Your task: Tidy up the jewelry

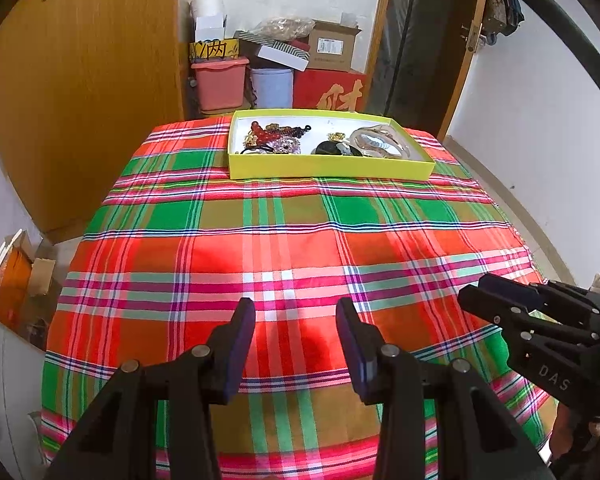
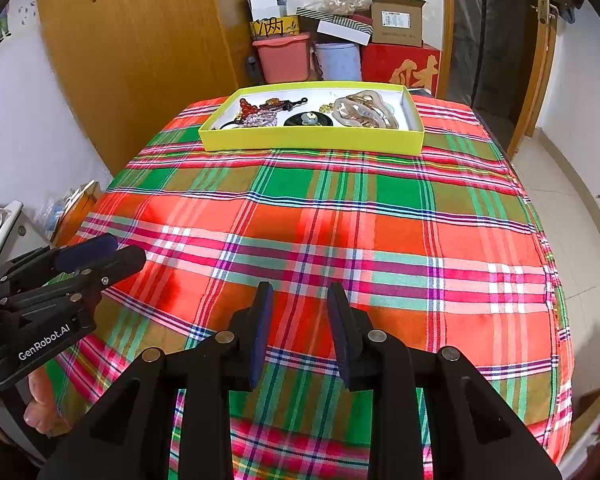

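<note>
A yellow-green tray [image 1: 328, 169] [image 2: 312, 140] stands at the far end of the plaid-covered table. It holds red beads [image 1: 266, 130] [image 2: 248, 110], a black oval piece [image 1: 332, 148] [image 2: 308, 120], a purple sparkly piece [image 1: 286, 145] and a large translucent clip [image 1: 380, 142] [image 2: 364, 114]. My left gripper [image 1: 296, 312] [image 2: 112, 254] is open and empty over the near end of the table. My right gripper [image 2: 300, 296] [image 1: 476, 298] is open and empty beside it, to its right.
The plaid cloth [image 1: 284, 240] [image 2: 340, 220] covers the table. Behind it stand a pink bin [image 1: 220, 84], a blue bucket [image 1: 272, 88], a red box [image 1: 332, 92] and cardboard boxes [image 1: 332, 50]. A wooden wardrobe [image 1: 80, 80] stands at the left, a doorway [image 2: 496, 32] at the right.
</note>
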A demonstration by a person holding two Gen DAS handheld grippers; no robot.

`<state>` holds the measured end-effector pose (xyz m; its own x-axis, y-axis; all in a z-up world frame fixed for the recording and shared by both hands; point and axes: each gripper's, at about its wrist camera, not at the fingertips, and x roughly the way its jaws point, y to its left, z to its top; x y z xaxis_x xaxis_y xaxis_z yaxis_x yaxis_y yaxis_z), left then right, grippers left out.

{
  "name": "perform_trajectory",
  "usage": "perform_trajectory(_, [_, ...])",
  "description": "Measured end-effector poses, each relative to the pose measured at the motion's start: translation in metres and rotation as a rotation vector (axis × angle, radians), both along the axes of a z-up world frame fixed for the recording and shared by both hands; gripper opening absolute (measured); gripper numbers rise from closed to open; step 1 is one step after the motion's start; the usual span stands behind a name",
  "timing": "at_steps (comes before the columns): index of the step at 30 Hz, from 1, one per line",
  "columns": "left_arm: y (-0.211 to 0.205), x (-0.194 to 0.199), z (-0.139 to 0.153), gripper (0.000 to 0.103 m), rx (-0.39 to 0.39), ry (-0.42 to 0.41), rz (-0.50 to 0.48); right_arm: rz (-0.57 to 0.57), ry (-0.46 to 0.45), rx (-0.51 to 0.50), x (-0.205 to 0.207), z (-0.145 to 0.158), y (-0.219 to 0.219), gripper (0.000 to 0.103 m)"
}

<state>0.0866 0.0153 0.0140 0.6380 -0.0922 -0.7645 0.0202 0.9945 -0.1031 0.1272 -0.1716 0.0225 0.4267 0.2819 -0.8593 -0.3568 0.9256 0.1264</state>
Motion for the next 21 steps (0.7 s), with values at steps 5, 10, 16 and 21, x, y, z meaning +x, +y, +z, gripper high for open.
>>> perform_trajectory(5, [-0.0005, 0.0004, -0.0009, 0.042, 0.008, 0.002, 0.004, 0.0, -0.002, -0.001, -0.0004, 0.0001, -0.0005, 0.029])
perform_trajectory(10, [-0.0013, 0.001, -0.0021, 0.042, 0.018, 0.003, 0.006, 0.0, -0.001, -0.002, -0.0004, 0.0002, 0.0, 0.029])
perform_trajectory(16, [-0.0009, 0.0029, -0.0068, 0.042, 0.025, 0.016, 0.015, 0.0, 0.002, -0.006, -0.0009, -0.0005, -0.0005, 0.029])
perform_trajectory(21, [0.0011, 0.0035, -0.0092, 0.042, 0.019, 0.01, 0.022, -0.001, 0.001, -0.008, -0.0002, -0.0005, -0.0015, 0.029])
